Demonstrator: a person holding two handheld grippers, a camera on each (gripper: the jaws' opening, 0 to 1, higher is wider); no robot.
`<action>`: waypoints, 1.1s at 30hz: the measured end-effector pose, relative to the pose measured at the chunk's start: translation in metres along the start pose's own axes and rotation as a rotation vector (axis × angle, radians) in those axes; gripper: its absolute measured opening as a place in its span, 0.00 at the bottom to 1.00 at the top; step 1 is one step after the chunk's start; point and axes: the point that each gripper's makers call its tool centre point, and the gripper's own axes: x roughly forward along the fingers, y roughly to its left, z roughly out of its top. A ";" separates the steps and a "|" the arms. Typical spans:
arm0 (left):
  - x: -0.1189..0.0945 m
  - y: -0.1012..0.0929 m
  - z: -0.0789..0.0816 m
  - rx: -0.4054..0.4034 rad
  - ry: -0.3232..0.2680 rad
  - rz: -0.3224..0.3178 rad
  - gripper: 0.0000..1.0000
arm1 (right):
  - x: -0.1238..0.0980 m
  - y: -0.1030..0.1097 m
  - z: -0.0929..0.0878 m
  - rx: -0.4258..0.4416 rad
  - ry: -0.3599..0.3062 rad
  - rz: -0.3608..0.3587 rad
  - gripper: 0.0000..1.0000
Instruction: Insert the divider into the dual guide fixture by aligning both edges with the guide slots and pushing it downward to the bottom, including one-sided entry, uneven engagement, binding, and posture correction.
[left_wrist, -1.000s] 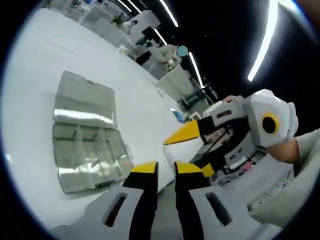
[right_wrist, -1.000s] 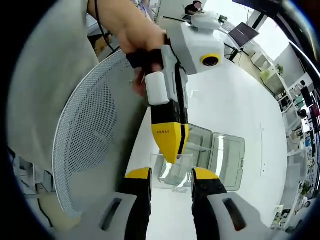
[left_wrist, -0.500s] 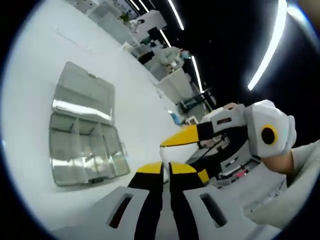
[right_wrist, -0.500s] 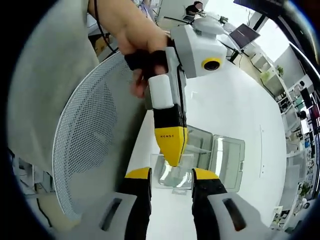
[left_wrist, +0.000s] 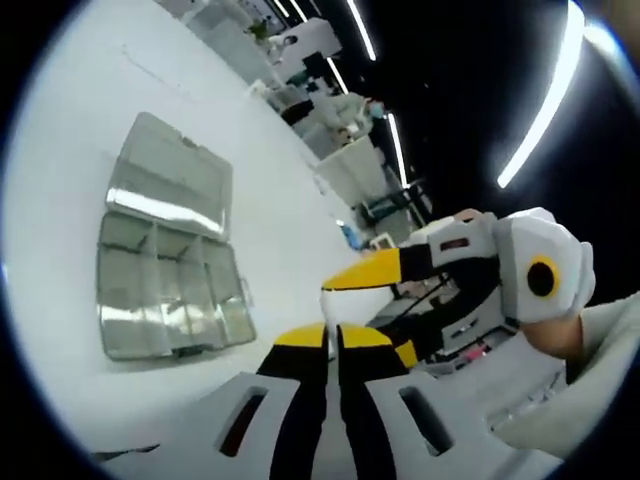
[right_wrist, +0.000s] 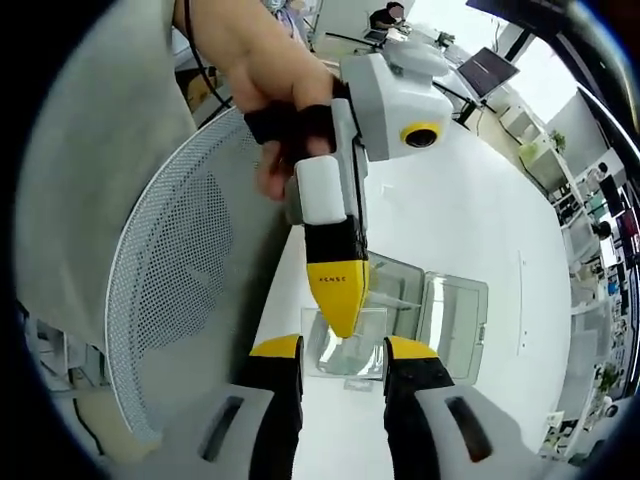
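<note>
Clear plastic organiser box (left_wrist: 170, 262) lay open on the white bench (left_wrist: 70, 120), lid folded flat beyond its compartments. Left hand-held gripper (left_wrist: 331, 336) hovered off the box's near corner, yellow-tipped jaws almost closed on a thin gap; whether anything sat between them could not be told. Right hand-held gripper (right_wrist: 342, 347) was held on the near side of the box (right_wrist: 430, 320), jaws well apart, gripping a clear flat divider (right_wrist: 345, 343) by its lower edge. Left hand-held gripper's tip (right_wrist: 335, 300) overlapped the divider's upper part. Mesh chair back (right_wrist: 180, 290) stood beside the bench edge near the box.
</note>
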 end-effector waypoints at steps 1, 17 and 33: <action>0.000 0.000 0.000 -0.002 0.001 0.000 0.00 | 0.000 0.000 0.000 0.000 0.000 -0.001 0.26; -0.003 0.001 0.006 -0.040 -0.020 -0.019 0.00 | -0.007 -0.009 0.004 -0.012 -0.013 -0.031 0.27; -0.006 -0.006 0.010 0.254 -0.004 -0.058 0.00 | -0.018 -0.021 -0.002 0.083 -0.061 0.007 0.19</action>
